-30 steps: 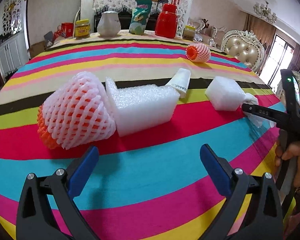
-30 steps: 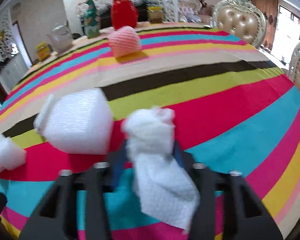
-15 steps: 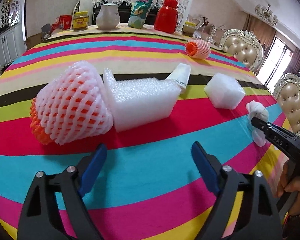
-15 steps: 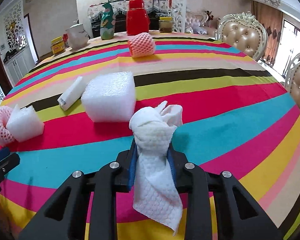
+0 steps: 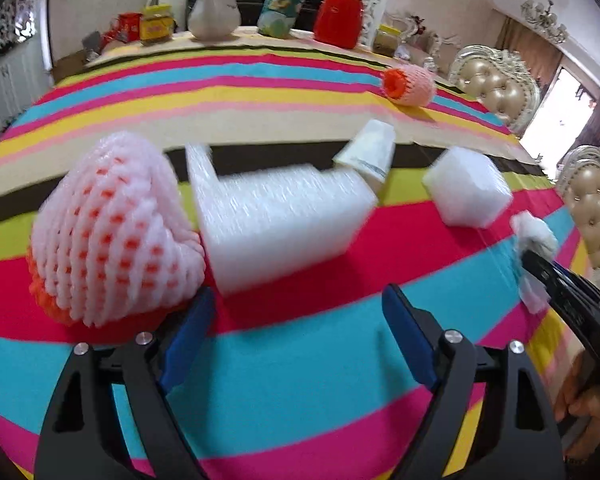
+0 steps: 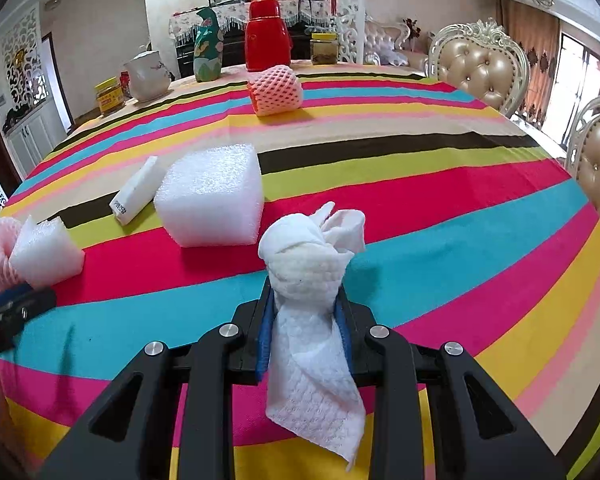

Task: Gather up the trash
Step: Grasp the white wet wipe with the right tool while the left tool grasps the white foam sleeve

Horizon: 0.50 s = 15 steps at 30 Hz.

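On the striped counter (image 6: 440, 184), our right gripper (image 6: 306, 312) clamps a tissue (image 6: 312, 264); the left gripper (image 5: 296, 312), jaws just reopened and empty, should straddle the foam block (image 5: 280, 220) at twelve o'clock squarely.

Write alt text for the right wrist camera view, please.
The right gripper has its jaws closed on a crumpled white paper towel above a striped tablecloth. Beyond lie a white foam cube and a net-wrapped fruit.

Your striped tablecloth (image 6: 440, 184), red flask (image 6: 266, 36), white jug (image 6: 146, 76), yellow-lidded jar (image 6: 108, 96), padded chairs (image 6: 480, 68), perhaps a snack bag (image 6: 208, 46).
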Motion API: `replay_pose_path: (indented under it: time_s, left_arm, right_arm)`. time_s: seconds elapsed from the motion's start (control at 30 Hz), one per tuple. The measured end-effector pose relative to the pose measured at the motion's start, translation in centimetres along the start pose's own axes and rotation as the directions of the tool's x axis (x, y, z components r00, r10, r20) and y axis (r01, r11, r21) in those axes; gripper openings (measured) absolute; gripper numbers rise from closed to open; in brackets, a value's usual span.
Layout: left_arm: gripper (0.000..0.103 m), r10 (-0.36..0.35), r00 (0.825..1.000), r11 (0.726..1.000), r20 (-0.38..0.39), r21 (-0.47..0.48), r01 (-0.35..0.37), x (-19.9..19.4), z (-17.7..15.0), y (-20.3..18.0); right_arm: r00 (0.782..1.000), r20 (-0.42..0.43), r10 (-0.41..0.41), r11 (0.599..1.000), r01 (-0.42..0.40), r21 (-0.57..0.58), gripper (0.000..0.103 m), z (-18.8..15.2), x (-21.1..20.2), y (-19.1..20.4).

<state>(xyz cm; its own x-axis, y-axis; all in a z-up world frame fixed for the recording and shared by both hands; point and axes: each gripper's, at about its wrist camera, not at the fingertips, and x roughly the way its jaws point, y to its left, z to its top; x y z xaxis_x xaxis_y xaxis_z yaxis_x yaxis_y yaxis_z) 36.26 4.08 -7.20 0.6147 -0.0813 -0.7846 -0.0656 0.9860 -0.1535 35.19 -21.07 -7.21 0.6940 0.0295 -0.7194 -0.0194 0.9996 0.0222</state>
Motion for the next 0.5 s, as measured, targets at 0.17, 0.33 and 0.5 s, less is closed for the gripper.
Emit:
replay_pose_path:
  time_s: [0.17,0.33,0.5]
  left_arm:
    - [0.095,0.051,0.998,0.998,0.027,0.024,-0.051,0.4,1.7,-0.1]
    - [0.095,0.069,0.997,0.995,0.025,0.071,-0.070,2.0,3.5,-0.7]
    - [0.086,0.059,0.997,0.994,0.044,0.085,-0.063,2.4,3.5,-1.4]
  right_arm:
    - [1.000,-0.007,-0.003,1.000,0.003,0.003,0.028,0.0,0.2,-0.2]
    - [1.000,-0.010,-0.018,1.000,0.017,-0.001,0.028,0.1,0.2,0.0]
    - [0.999,-0.017,-0.037,0.999,0.037,0.000,0.028,0.1,0.3,0.2]
